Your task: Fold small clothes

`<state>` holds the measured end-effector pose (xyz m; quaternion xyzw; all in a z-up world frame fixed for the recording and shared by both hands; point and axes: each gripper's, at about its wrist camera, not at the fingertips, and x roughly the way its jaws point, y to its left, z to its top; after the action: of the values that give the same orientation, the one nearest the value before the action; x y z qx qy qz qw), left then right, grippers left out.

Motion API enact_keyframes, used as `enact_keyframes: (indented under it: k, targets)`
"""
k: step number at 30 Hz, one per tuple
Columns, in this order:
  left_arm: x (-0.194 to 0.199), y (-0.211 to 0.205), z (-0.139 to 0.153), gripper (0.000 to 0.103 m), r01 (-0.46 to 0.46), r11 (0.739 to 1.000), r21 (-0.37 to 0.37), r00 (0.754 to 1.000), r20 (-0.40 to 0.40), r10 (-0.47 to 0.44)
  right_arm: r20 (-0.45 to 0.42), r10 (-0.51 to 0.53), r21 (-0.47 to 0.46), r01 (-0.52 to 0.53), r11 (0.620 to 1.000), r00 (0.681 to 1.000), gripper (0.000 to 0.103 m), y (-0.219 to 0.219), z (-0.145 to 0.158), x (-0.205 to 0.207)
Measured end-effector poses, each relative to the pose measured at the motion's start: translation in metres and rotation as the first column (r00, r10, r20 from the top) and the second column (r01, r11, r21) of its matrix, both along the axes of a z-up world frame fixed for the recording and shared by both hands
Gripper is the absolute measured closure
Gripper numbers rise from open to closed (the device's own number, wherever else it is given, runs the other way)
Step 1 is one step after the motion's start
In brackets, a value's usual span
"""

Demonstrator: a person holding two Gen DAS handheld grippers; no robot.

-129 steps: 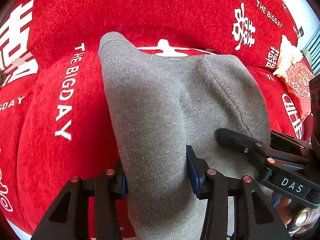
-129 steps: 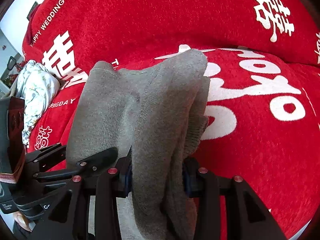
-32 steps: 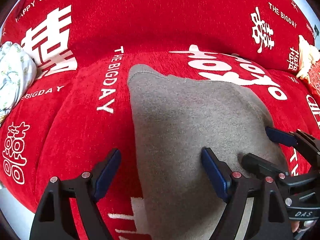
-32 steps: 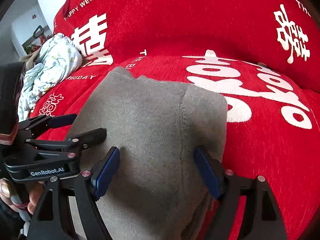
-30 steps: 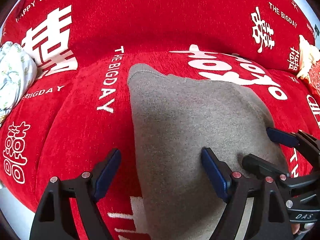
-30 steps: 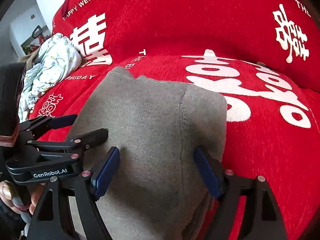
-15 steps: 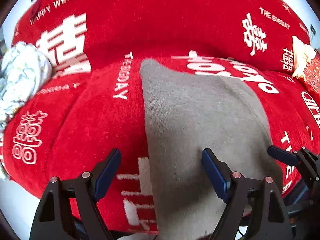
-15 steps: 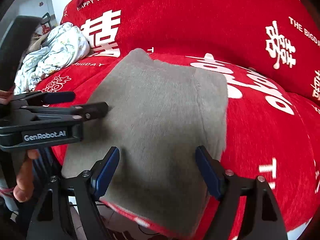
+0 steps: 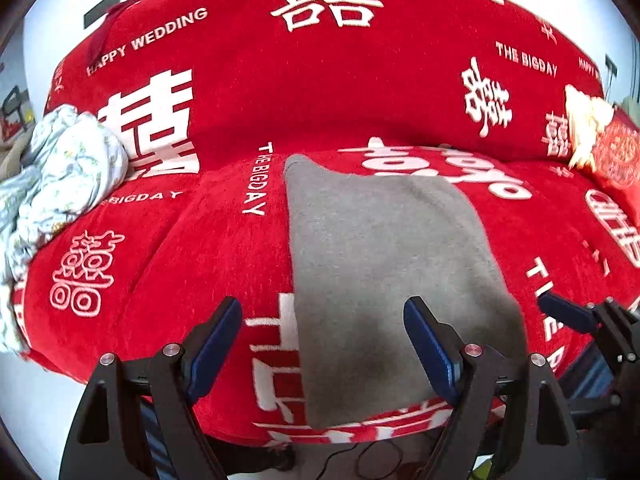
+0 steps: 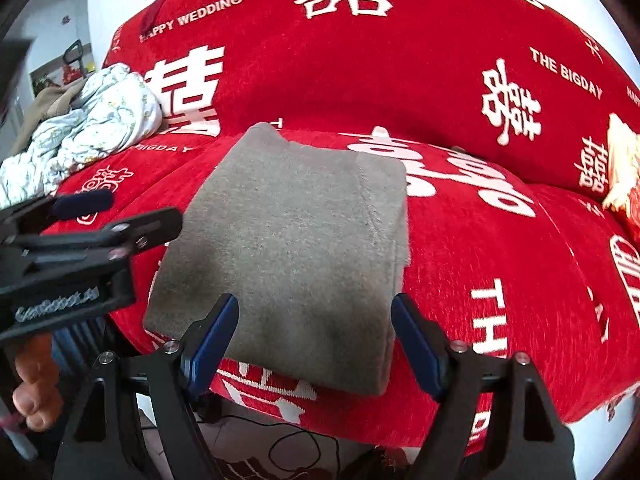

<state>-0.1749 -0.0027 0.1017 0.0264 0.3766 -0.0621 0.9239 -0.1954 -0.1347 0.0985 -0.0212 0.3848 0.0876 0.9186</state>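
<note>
1. Grey garment: folded into a flat rectangle on the red sofa cover, near edge at the seat's front.
2. Left gripper, right gripper: both spread wide, holding nothing, clear of the cloth.
3. Step, as judged: release. Draw away without snagging the fold.
4. Floral bundle: far left, apart.

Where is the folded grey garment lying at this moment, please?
The grey garment lies flat on the red sofa seat, reaching its front edge, in the middle of both wrist views; the crumpled floral cloth is farther back to its left.
</note>
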Motion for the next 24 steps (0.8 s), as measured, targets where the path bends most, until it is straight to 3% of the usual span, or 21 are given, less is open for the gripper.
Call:
enact_keyframes:
  k: [24]
  targets:
    - [-0.021, -0.004, 0.005, 0.019, -0.023, 1.0, 0.01, 1.0, 0.019, 0.023, 0.047, -0.016, 0.031, 0.015, 0.999, 0.999, 0.022, -0.006, 0.015, -0.013]
